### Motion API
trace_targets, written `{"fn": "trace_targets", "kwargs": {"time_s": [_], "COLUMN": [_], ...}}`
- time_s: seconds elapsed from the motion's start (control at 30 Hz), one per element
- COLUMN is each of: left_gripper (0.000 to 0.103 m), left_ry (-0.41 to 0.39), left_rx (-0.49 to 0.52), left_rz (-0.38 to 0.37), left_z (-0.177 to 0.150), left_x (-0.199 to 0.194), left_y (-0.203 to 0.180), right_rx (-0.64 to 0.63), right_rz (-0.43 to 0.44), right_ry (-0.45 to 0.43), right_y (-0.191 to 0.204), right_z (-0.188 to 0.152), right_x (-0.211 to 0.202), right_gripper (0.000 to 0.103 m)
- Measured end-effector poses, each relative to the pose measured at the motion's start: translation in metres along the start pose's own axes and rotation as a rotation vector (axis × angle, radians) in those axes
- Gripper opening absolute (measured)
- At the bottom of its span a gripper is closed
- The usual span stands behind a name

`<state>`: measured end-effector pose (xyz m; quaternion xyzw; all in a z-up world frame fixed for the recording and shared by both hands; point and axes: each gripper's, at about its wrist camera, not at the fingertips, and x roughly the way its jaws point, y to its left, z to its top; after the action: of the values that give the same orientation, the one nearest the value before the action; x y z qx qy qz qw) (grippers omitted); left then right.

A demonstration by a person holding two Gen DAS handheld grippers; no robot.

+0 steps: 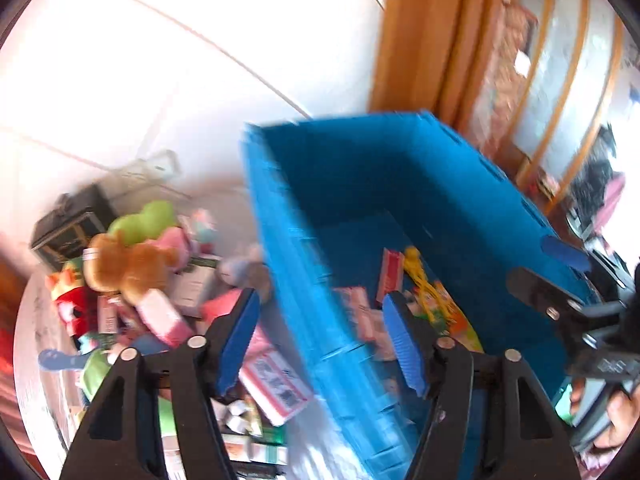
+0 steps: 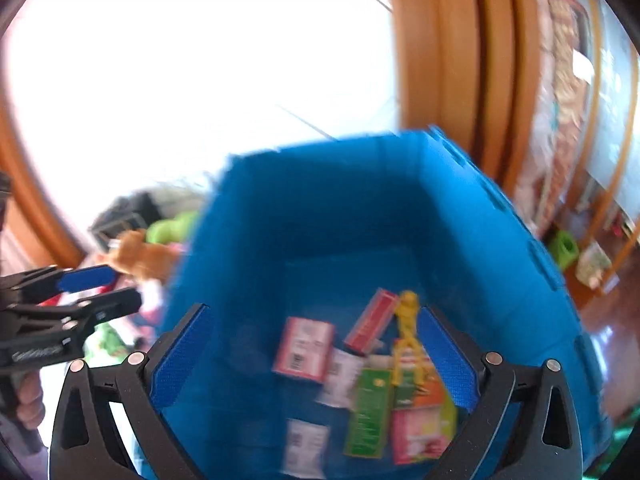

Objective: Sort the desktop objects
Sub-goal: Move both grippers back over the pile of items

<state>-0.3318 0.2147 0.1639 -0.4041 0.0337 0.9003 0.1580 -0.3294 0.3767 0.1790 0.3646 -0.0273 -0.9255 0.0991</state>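
A blue crate (image 1: 360, 168) (image 2: 360, 200) stands on the white table and holds several small boxes, among them a red and white one (image 2: 304, 350) and a green one (image 2: 368, 412), plus a yellow toy (image 2: 408, 312). My left gripper (image 1: 320, 336) is open and empty, straddling the crate's near left wall. My right gripper (image 2: 316, 356) is open and empty above the crate's inside. A pile of plush toys and boxes lies left of the crate, with a brown plush bear (image 1: 128, 264) on top. The images are blurred.
A black box (image 1: 72, 228) stands behind the pile. A pink and white box (image 1: 276, 384) lies by the crate's left wall. Wooden door frames and shelves (image 1: 460, 40) stand behind and to the right. The right gripper shows in the left view (image 1: 560, 296).
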Motion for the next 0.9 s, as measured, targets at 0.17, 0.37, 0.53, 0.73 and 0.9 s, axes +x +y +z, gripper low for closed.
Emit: {"fn": "trace_targets", "kwargs": {"time_s": [0.17,0.37,0.53,0.73,0.9], "left_gripper": [0.068,0.07,0.07,0.07,0.07], "left_ry": [-0.213,-0.205,-0.12,-0.079,-0.011], "left_rx": [-0.11,-0.242,-0.277,-0.321,-0.325], "left_rz": [0.077,0.083,0.191,0.261,0.292], "left_z": [-0.049,-0.121,-0.181,-0.248,-0.299], "left_x": [-0.044,-0.041,-0.025,-0.018,0.007], "left_y": [0.062,0.144,0.193,0.237,0.255], "right_rx": [-0.051,-0.093,-0.216,-0.261,-0.319], "right_rz": [0.099,0.211,0.098,0.217,0.317], "right_ry": [-0.094,-0.155,-0.243,-0.276,-0.163], "right_y": [0.068,0.132,0.187,0.228,0.26], "right_z": [-0.026,-0.061,-0.083,-0.116,-0.168], "right_x": [-0.02,-0.008,-0.01,-0.01,0.03], "right_gripper": [0.103,0.103,0.103,0.103,0.103]}}
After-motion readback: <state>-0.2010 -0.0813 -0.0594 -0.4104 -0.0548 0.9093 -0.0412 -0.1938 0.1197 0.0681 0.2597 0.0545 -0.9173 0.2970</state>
